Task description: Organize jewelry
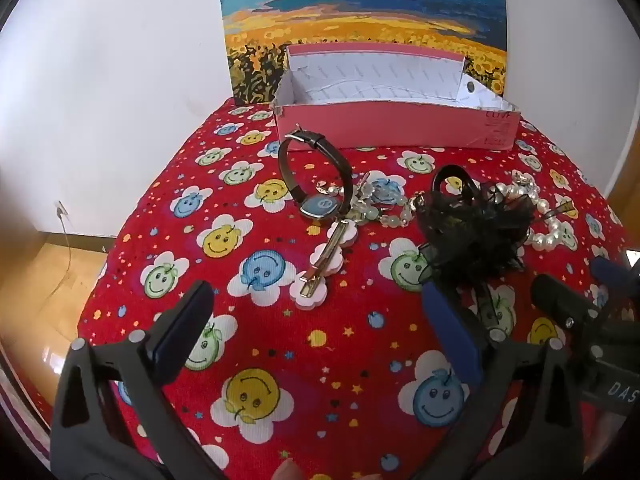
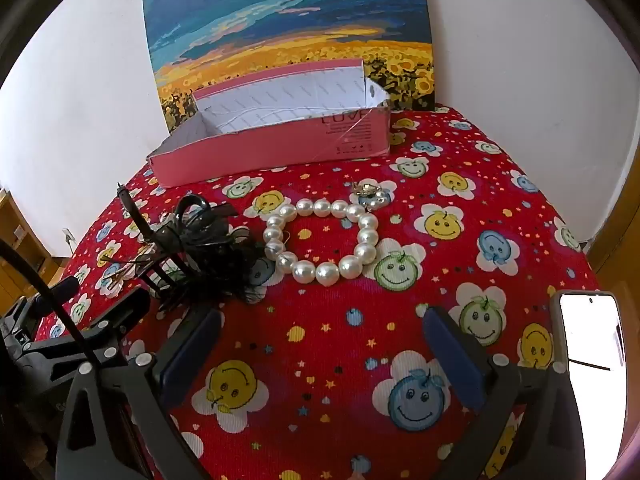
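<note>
An open pink box (image 1: 396,126) (image 2: 280,148) stands at the back of the red smiley-patterned cloth (image 1: 280,340). In front of it lie a black-strap watch (image 1: 316,184), a pink flower hair clip (image 1: 324,260), a pale green bead bracelet (image 1: 384,208), a black feathery hair clip (image 1: 472,224) (image 2: 204,252) and a pearl bracelet (image 2: 320,240) (image 1: 548,220). A small silver piece (image 2: 370,192) lies behind the pearls. My left gripper (image 1: 316,320) hovers open in front of the flower clip. My right gripper (image 2: 320,344) hovers open in front of the pearls. Both hold nothing.
A sunflower-field painting (image 1: 360,12) leans on the white wall behind the box. A phone (image 2: 592,364) with a lit screen rests on the cloth at the right. The table drops off to a wooden floor (image 1: 44,280) at the left. The right gripper's fingers (image 1: 560,300) show beside the left.
</note>
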`<action>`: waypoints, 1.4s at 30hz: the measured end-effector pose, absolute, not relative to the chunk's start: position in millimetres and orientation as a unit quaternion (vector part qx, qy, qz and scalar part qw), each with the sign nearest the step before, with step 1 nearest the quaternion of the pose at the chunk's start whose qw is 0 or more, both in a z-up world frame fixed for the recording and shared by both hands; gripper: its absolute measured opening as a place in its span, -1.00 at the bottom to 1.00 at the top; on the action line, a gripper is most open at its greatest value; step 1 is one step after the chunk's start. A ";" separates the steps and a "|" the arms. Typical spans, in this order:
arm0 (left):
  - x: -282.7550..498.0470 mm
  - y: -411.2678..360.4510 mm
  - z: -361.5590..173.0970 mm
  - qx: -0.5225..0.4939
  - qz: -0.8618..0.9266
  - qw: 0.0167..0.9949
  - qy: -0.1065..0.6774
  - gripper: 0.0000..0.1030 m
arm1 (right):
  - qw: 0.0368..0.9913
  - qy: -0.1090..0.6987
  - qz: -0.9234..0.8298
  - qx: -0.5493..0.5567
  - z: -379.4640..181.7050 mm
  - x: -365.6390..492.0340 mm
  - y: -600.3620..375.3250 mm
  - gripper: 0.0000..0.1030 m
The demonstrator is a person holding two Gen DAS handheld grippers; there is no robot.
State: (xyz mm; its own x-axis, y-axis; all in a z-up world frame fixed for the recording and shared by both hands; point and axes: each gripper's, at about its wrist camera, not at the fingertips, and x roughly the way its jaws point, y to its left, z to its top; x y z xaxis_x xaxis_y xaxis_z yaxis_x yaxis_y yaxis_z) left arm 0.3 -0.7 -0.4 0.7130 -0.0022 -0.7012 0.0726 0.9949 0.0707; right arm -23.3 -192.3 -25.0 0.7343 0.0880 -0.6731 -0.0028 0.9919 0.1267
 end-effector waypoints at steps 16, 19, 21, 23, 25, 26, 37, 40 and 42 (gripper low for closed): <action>0.1 2.3 0.3 0.025 -0.024 0.924 0.380 0.88 | 0.929 0.365 0.023 0.057 -25.4 -23.0 -192.3 1.00; -0.1 1.3 0.5 0.023 -0.024 0.924 0.381 0.88 | 0.929 0.365 0.023 0.057 -25.5 -22.9 -192.2 1.00; -0.6 1.0 0.4 0.022 -0.024 0.924 0.381 0.88 | 0.929 0.365 0.023 0.056 -25.5 -22.9 -192.1 1.00; -0.7 1.4 0.4 0.021 -0.024 0.924 0.381 0.88 | 0.929 0.365 0.023 0.056 -25.6 -22.9 -192.2 1.00; -0.5 0.5 0.2 0.020 -0.024 0.924 0.382 0.88 | 0.929 0.365 0.023 0.056 -25.6 -22.8 -192.3 1.00; -0.5 0.7 -0.1 0.019 -0.024 0.923 0.383 0.88 | 0.929 0.365 0.023 0.056 -25.7 -22.8 -192.4 1.00; -1.7 -0.2 -0.4 0.013 -0.021 0.923 0.383 0.88 | 0.929 0.365 0.023 0.056 -25.5 -22.6 -192.4 1.00; -1.3 -0.2 -0.2 0.013 -0.021 0.923 0.383 0.88 | 0.929 0.365 0.023 0.056 -25.4 -22.6 -192.5 1.00; -1.1 0.8 -0.3 0.013 -0.021 0.923 0.383 0.88 | 0.929 0.365 0.023 0.056 -25.4 -22.6 -192.5 1.00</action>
